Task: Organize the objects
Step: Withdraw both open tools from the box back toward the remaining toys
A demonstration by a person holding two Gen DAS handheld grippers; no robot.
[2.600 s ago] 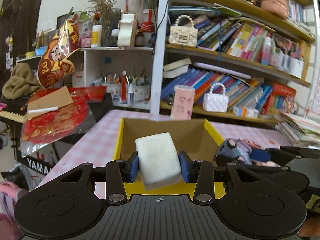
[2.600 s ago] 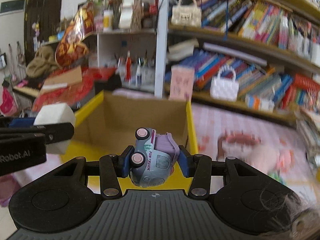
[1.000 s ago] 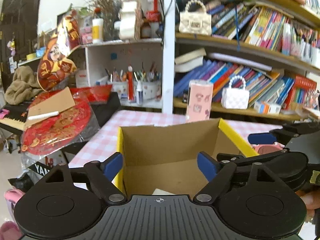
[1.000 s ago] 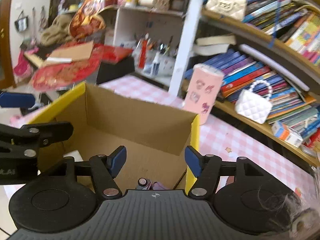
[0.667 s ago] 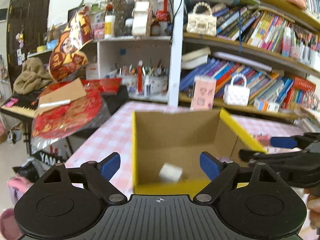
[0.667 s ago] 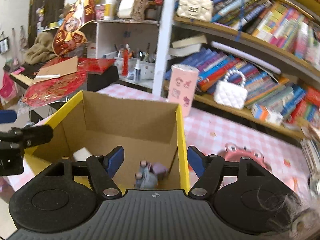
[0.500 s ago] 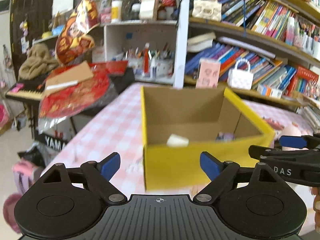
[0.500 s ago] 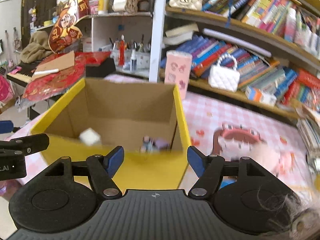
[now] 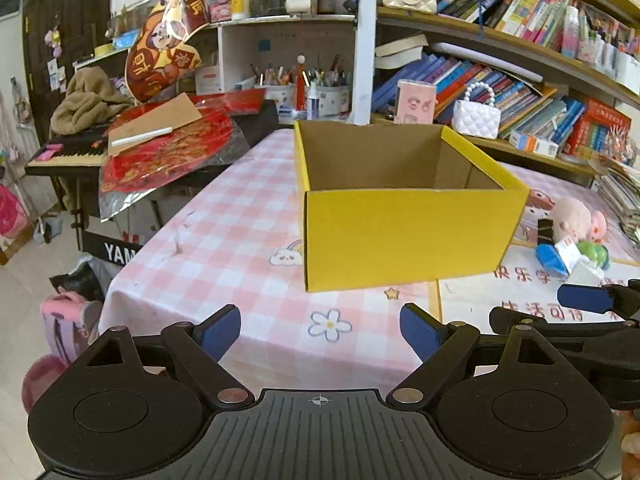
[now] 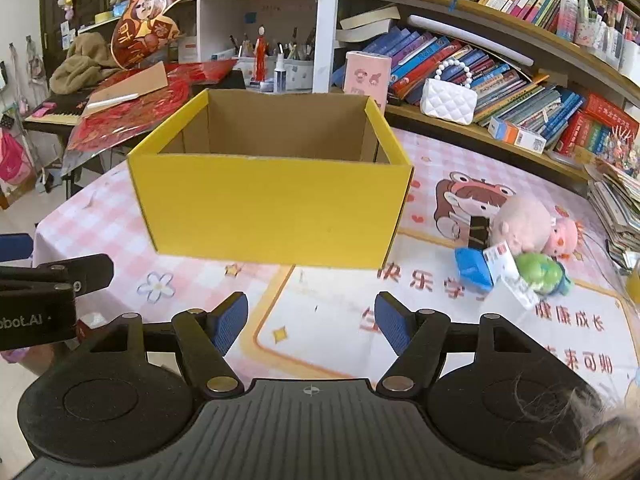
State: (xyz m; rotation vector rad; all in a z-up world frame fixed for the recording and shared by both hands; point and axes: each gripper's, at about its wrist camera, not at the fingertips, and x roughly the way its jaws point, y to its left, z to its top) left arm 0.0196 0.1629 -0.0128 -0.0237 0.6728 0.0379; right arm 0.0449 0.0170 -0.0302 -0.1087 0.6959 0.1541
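Observation:
A yellow cardboard box (image 9: 404, 232) stands on the pink checked tablecloth; it also shows in the right wrist view (image 10: 272, 208). Its inside floor is hidden by the near wall. My left gripper (image 9: 320, 332) is open and empty, pulled back in front of the box. My right gripper (image 10: 312, 322) is open and empty, also in front of the box. To the right of the box lies a pile of small things: a pink plush pig (image 10: 528, 224), a green toy (image 10: 540, 268), a blue object (image 10: 474, 268) and a white carton (image 10: 510, 276).
A bookshelf (image 10: 500, 64) runs along the back and right. A pink canister (image 10: 368, 74) and a white quilted purse (image 10: 450, 98) stand behind the box. A keyboard with red foil items (image 9: 160, 148) is at the left. The table's left edge (image 9: 120, 292) drops to the floor.
Both grippers opened and let the white block and the toy truck fall into the box. Both then drew back and lower, so the box's contents are now hidden.

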